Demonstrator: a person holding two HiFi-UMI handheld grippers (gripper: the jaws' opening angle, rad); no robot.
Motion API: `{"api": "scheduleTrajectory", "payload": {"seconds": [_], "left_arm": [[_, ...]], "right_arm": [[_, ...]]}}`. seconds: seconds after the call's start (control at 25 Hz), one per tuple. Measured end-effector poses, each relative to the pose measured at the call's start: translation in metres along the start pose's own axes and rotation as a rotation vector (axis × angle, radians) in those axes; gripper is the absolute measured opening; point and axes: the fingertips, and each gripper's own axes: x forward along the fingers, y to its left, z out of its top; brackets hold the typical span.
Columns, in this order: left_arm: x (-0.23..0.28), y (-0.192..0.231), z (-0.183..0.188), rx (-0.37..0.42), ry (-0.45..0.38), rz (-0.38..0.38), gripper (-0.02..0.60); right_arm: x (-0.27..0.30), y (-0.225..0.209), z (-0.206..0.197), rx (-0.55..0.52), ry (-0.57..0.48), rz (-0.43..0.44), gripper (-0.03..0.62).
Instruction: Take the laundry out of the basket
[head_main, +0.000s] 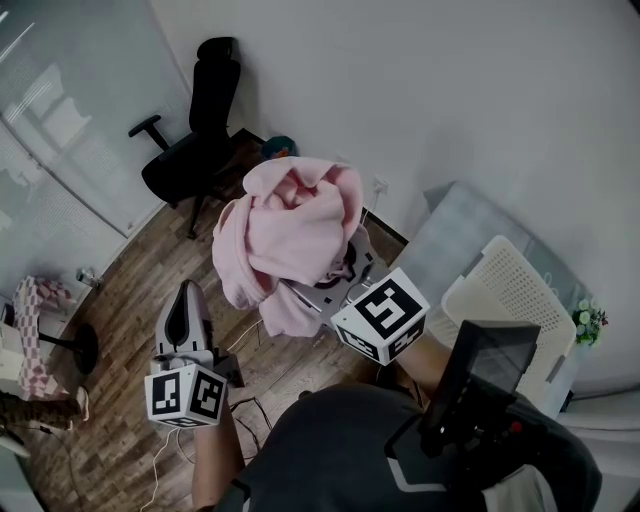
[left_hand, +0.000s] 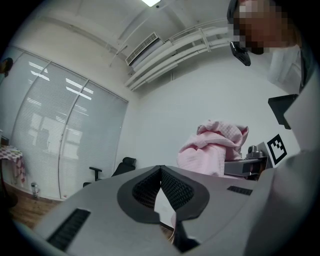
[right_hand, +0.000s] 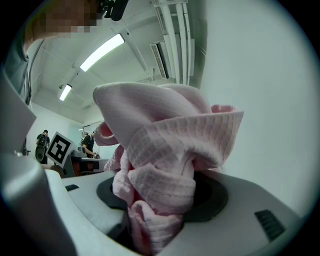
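The right claw (right_hand: 159, 202) grips a bunched pink waffle-weave cloth (head_main: 290, 225) above the wood-plank floor (head_main: 130, 285). The left claw (left_hand: 160, 172) is pinched together, empty.

Pink waffle-weave cloth (head_main: 290, 230) held up, away from the white perforated basket (head_main: 510, 290).
The cloth was bunched and folded over itself, one wad pinched in the right gripper (right_hand: 162, 197); the basket sat apart, lower right.
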Motion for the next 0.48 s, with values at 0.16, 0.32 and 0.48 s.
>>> {"api": "scheduleTrajectory", "payload": {"seconds": [0.16, 0.32, 0.48], "left_arm": [[-0.0001, -0.0021, 0.0011, 0.004, 0.006, -0.004, 0.009], [-0.0026, -0.0044, 0.0051, -0.002, 0.000, -0.009, 0.009], [-0.0021, -0.0026, 0.0051, 0.001, 0.006, -0.007, 0.009]], "right_arm": [[-0.0016, 0.0000, 0.0007, -0.001, 0.002, -0.005, 0.275], [-0.0051, 0.0019, 0.0067, -0.003, -0.002, -0.011, 0.275], [-0.0025, 0.0021, 0.0073, -0.005, -0.004, -0.013, 0.275]]}}
